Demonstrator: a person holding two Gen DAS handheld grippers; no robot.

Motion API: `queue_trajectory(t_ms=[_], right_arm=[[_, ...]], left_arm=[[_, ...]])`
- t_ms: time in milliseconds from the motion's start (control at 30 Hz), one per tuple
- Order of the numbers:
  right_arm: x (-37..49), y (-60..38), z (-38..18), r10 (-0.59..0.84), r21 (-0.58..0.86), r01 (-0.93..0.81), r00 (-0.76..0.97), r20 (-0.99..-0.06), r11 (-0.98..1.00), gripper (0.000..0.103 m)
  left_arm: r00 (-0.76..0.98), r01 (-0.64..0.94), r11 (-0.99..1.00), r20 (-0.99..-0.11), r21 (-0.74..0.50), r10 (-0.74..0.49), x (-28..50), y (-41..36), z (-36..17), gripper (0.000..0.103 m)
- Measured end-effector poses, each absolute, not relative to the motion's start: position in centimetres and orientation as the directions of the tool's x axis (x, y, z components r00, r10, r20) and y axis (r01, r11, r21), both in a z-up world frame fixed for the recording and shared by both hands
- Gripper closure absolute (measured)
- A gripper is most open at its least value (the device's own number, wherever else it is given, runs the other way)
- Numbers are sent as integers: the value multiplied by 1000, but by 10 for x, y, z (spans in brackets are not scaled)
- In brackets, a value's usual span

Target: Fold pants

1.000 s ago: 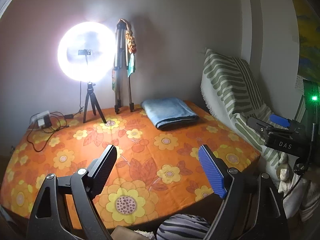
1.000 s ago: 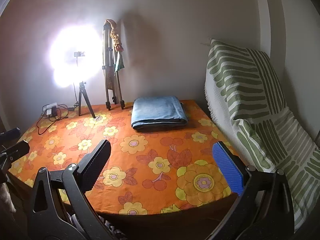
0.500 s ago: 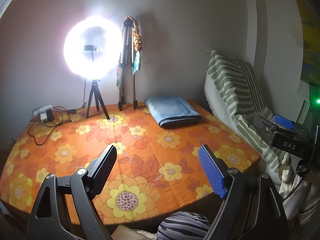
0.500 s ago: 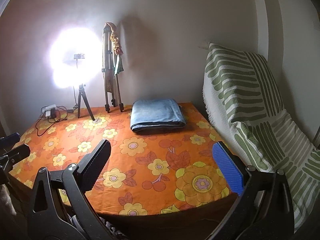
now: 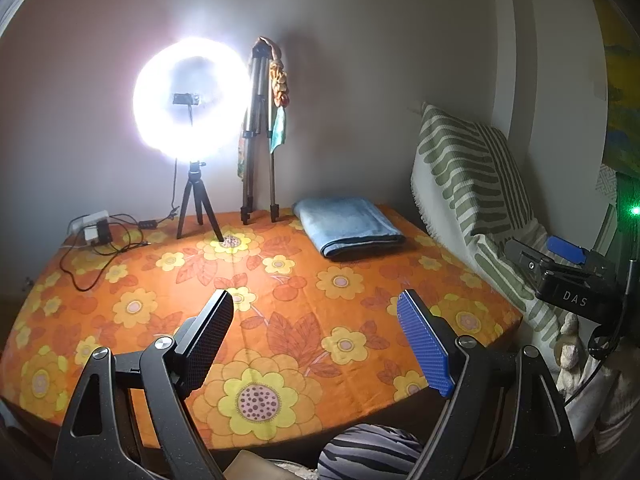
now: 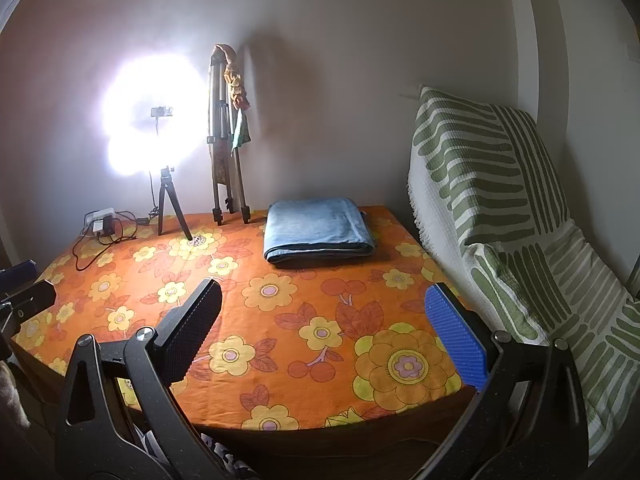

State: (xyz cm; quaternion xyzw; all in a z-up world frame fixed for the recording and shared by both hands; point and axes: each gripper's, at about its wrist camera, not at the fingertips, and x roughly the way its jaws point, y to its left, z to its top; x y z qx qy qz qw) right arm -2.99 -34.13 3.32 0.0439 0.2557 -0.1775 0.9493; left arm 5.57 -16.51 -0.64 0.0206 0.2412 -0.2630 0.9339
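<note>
The pants [image 6: 318,228], pale blue denim, lie as a neat folded bundle on the surface [image 6: 312,320], which is covered by an orange cloth printed with yellow flowers and red leaves. Taking that bundle as the mark: it sits at the far side of the surface, close to the wall, with its thick rounded fold facing the near edge. Just left of the pants a folded tripod [image 6: 224,140] stands leaning against the wall, bits of coloured cloth hanging from its top. Further left of the pants a lit ring light [image 5: 192,98] glares on a small black tripod, and beyond that, at the far left corner, a white power adapter [image 5: 94,226] lies with black cables looping over the cloth. Right of the pants, off the edge of the surface, a white throw with green stripes [image 6: 500,200] drapes over something tall. Both tools hang on the near side of the pants, well apart from them and above the cloth. The left hand-held gripper [image 5: 316,306] has its black and blue pads spread wide with only flowered cloth showing between them. The right hand-held gripper [image 6: 322,296] is likewise spread wide and holds nothing. In the left wrist view the right tool's black body marked DAS shows far right of the pants.
</note>
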Motion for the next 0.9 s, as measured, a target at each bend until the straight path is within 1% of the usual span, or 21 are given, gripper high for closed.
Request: queue_trajectory(t_ms=[900], right_arm=[[-25,-340,32,-300,-4,343,814,-498,939,0]], left_arm=[[758,491,867,-452,-78,-470,57,-164,-3,19]])
